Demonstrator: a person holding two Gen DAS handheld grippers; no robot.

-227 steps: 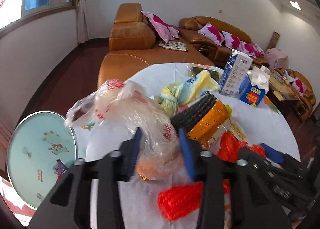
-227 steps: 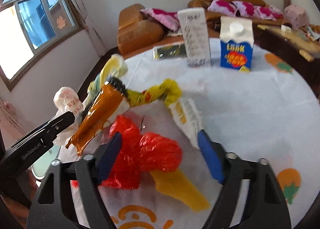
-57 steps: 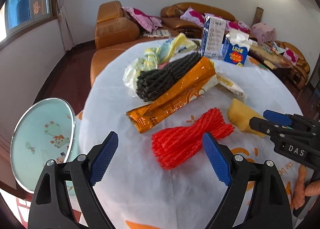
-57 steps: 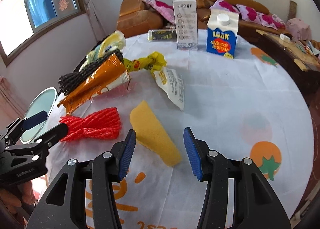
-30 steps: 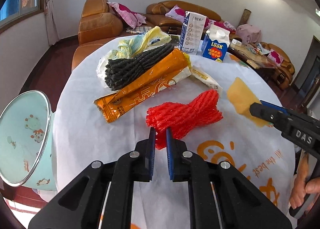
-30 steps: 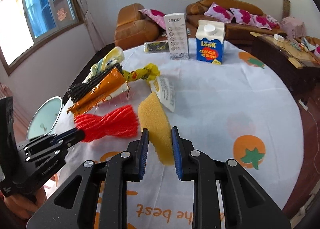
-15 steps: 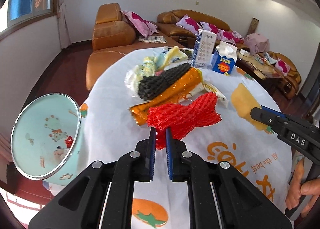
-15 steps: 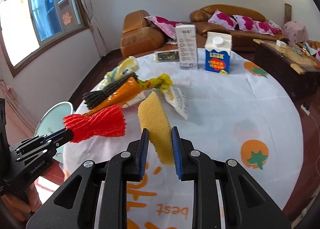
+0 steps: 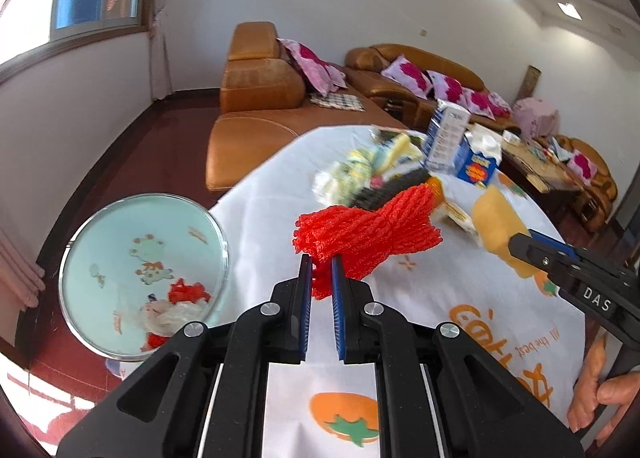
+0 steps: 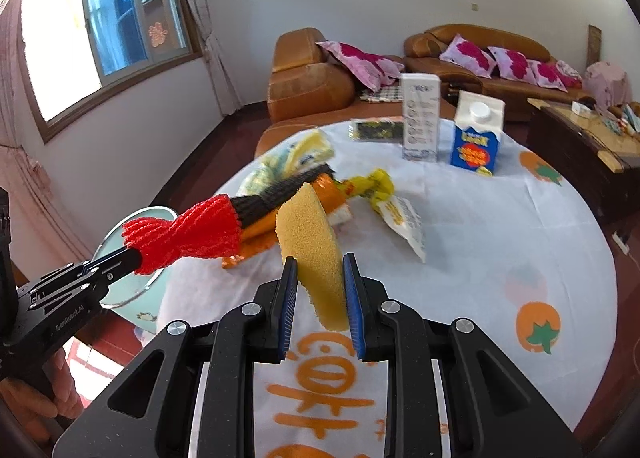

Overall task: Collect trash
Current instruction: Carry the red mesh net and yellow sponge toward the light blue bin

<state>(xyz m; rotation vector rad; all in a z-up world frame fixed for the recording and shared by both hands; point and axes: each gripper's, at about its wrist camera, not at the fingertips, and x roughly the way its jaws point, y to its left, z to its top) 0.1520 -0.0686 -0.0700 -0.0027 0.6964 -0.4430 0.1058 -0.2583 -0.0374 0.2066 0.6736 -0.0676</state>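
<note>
Left gripper (image 9: 320,278): jaws nearly closed, pinching one end of the red foam-mesh fruit net (image 9: 368,234), which hangs clear of the surface.
Right gripper (image 10: 320,290): jaws narrowly parted and clamped on the lower end of the yellow sponge wedge (image 10: 310,242), which stands up tilted between them, off the surface.
What has just changed: both pieces lay on the round white tablecloth-covered surface (image 10: 500,242) two seconds ago, with both sets of jaws wide open around them; a second ago the jaws had closed on them there, and now both are lifted.
Meaning for the task: both grasps look secure, so the pick-up step seems done and the carry to the bin is under way.
Bin: the pale green round trash bin with cartoon prints (image 9: 144,274) sits on the floor beside the surface's edge, left of the left gripper; it already holds crumpled clear and red plastic.
Against the earliest frame: the clear plastic bag then in the left jaws and the red film by the right jaws are gone from the surface.
Left on the surface: the black mesh roll (image 10: 272,198), orange wrapper (image 10: 332,194), yellow wrapper (image 10: 372,182), white packet (image 10: 404,222), and two upright cartons (image 10: 476,138).
Next move, as a judgement: swing the net over the bin's mouth before opening; the sponge follows.
</note>
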